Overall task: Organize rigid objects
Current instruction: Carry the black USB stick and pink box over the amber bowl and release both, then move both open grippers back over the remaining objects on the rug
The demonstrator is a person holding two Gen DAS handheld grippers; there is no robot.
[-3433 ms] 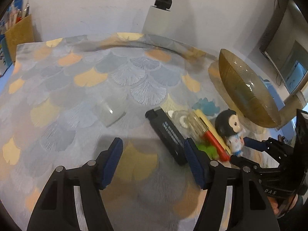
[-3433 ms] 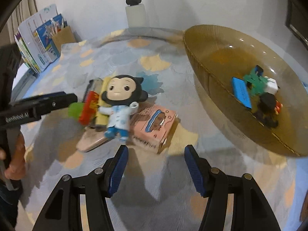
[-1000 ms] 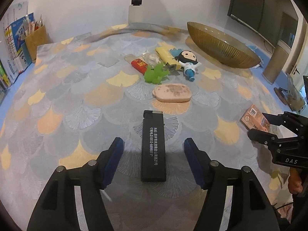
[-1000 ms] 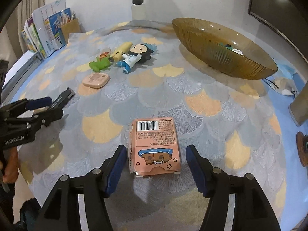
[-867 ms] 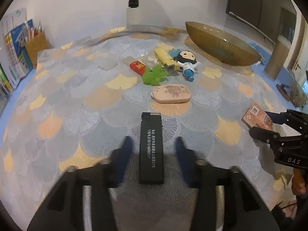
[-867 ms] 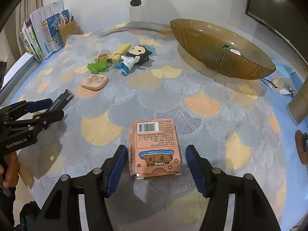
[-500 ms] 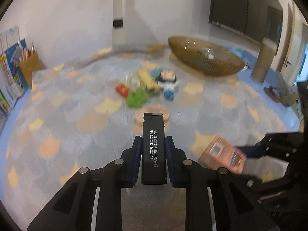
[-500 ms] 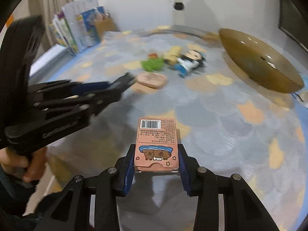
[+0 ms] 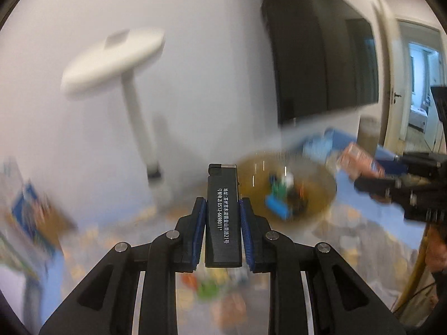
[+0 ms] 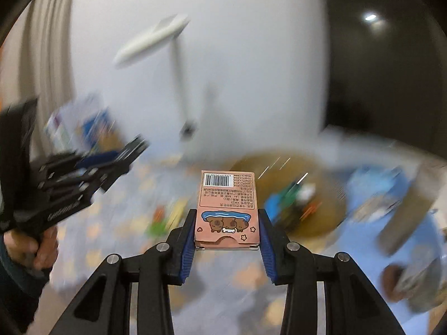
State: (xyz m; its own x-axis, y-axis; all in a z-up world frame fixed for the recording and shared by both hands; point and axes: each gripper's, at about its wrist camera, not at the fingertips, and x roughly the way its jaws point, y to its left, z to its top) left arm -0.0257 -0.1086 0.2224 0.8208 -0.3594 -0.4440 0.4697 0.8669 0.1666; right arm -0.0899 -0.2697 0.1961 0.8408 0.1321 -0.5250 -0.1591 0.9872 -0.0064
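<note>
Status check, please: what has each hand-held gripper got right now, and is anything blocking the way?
Left hand-held gripper clamped on black lighter. Right hand-held gripper clamped on pink box. Amber bowl ahead, nothing between.

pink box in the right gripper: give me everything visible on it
The pink box is a small flat rectangular carton, apparently cardboard. Its upper face carries a barcode at the far end, blocks of small printed text, then a cartoon of brown animals under a blue band, with stars and a bone. The near edge has a thumb-notch cutout. It is held clear of the table, pointing away from the camera, clamped on both long sides by the right gripper's blue pads.
</note>
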